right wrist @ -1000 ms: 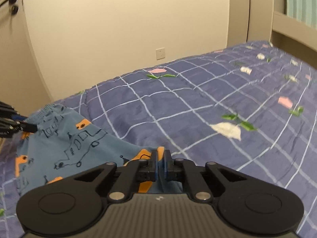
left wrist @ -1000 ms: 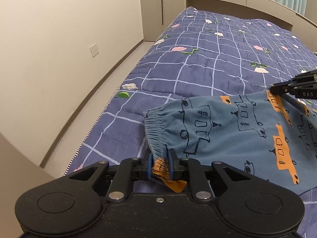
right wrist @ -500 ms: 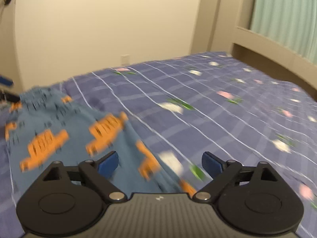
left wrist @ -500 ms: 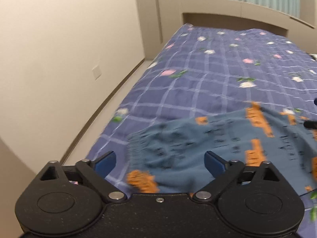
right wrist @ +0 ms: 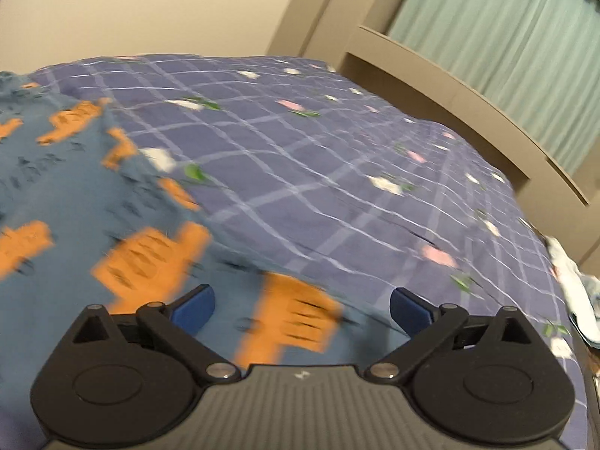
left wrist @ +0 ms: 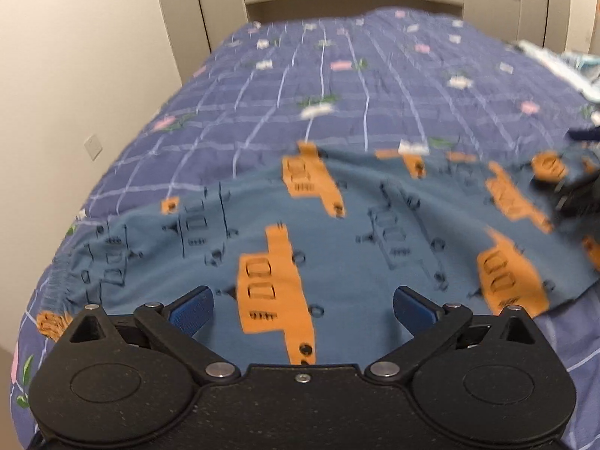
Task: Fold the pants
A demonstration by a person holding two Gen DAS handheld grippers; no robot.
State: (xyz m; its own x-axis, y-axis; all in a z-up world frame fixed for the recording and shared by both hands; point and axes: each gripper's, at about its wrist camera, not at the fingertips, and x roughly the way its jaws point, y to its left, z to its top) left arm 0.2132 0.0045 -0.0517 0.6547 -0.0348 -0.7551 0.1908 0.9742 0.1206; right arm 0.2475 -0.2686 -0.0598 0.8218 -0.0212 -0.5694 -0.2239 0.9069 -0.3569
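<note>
The left gripper point(left wrist: 303, 305), black matte plastic with blue ribbed pads, and the right gripper point(right wrist: 302, 305) both have their jaws spread wide and still opening, gripping nothing; printed cloth lies below the gaps, untouched by the pads. Beneath spreads the quilted purple-blue bedspread point(left wrist: 337, 86), crossed by pale grid lines and dotted with small pink and white flowers. On it lie the soft blue cotton pants point(left wrist: 356, 232), printed with orange blocky vehicles and thin black outlines, spread crosswise near the bed's close end, gathered elastic waistband point(left wrist: 62, 281) at the left edge. Crumpled white cloth point(right wrist: 573, 296) sits at the bed's far right.
</note>
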